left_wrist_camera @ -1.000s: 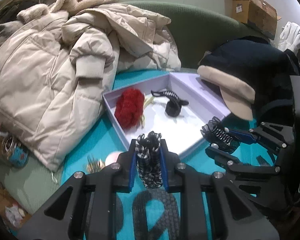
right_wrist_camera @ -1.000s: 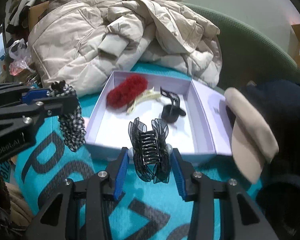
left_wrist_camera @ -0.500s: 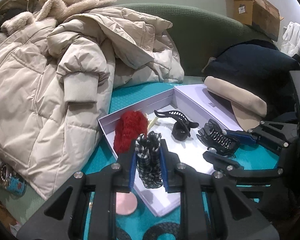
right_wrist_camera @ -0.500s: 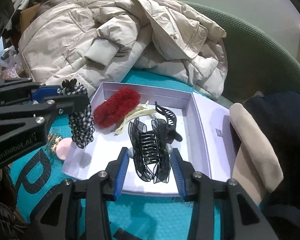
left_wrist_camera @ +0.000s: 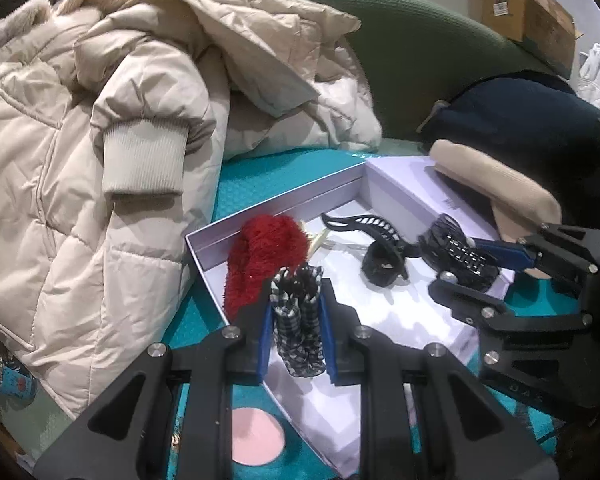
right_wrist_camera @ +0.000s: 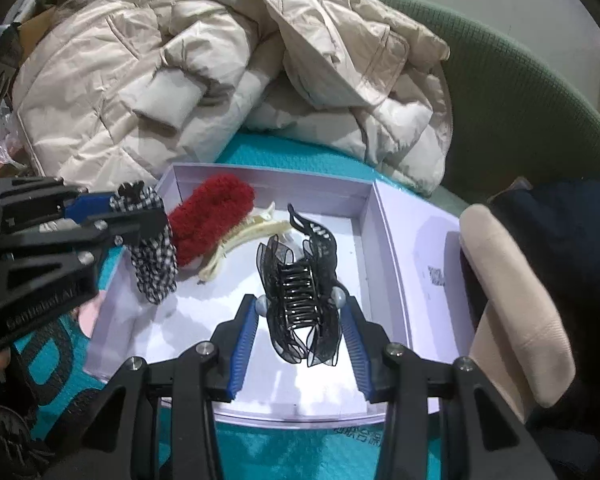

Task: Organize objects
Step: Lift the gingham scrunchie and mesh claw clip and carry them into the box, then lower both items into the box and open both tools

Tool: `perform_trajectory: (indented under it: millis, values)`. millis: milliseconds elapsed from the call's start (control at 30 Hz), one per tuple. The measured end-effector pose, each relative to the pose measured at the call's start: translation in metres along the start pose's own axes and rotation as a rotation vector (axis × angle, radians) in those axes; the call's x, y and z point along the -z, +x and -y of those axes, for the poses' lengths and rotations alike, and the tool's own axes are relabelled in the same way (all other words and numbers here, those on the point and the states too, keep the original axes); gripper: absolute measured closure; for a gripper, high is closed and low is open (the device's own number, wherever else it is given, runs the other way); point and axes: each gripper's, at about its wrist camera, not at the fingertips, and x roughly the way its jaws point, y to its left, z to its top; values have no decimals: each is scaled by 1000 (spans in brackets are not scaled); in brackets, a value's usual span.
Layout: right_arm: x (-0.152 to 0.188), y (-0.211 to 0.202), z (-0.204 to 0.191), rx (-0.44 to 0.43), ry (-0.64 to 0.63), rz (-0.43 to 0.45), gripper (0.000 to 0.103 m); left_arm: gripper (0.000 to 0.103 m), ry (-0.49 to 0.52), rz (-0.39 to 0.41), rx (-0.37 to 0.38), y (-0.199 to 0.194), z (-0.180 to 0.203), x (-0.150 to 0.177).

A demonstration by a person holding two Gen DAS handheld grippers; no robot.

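Observation:
A shallow lilac box (left_wrist_camera: 284,200) (right_wrist_camera: 268,174) lies open on the teal mat. Inside it rest a fuzzy red hair clip (left_wrist_camera: 262,258) (right_wrist_camera: 210,214), a cream hair clip (right_wrist_camera: 244,238) and a black claw clip (left_wrist_camera: 380,252) (right_wrist_camera: 314,230). My left gripper (left_wrist_camera: 296,320) (right_wrist_camera: 112,208) is shut on a black-and-white checked scrunchie (left_wrist_camera: 298,336) (right_wrist_camera: 154,264), hanging over the box's left part. My right gripper (right_wrist_camera: 300,304) (left_wrist_camera: 456,260) is shut on a black ruffled claw clip (right_wrist_camera: 298,300) (left_wrist_camera: 458,256), held just above the box floor.
A beige puffer jacket (left_wrist_camera: 100,160) (right_wrist_camera: 220,60) is heaped behind and left of the box. A tan cap (left_wrist_camera: 496,188) (right_wrist_camera: 512,300) and dark garment (left_wrist_camera: 520,120) press against the box's right side. A pink disc (left_wrist_camera: 254,436) lies on the mat. Green sofa back (left_wrist_camera: 420,60) behind.
Both grippers have moved forward from the box's near edge to over its inside, each carrying its item. The box now looms larger in both views.

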Motion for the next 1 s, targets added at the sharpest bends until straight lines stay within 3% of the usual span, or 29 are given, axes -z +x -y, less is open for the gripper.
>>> perform_trajectory:
  millis: [733, 1000]
  values:
    - [14, 40, 16, 33, 65, -42, 60, 84, 73, -33, 60, 53, 23, -6]
    - [16, 53, 20, 38, 72, -71, 60, 84, 80, -115, 93, 83, 27, -1]
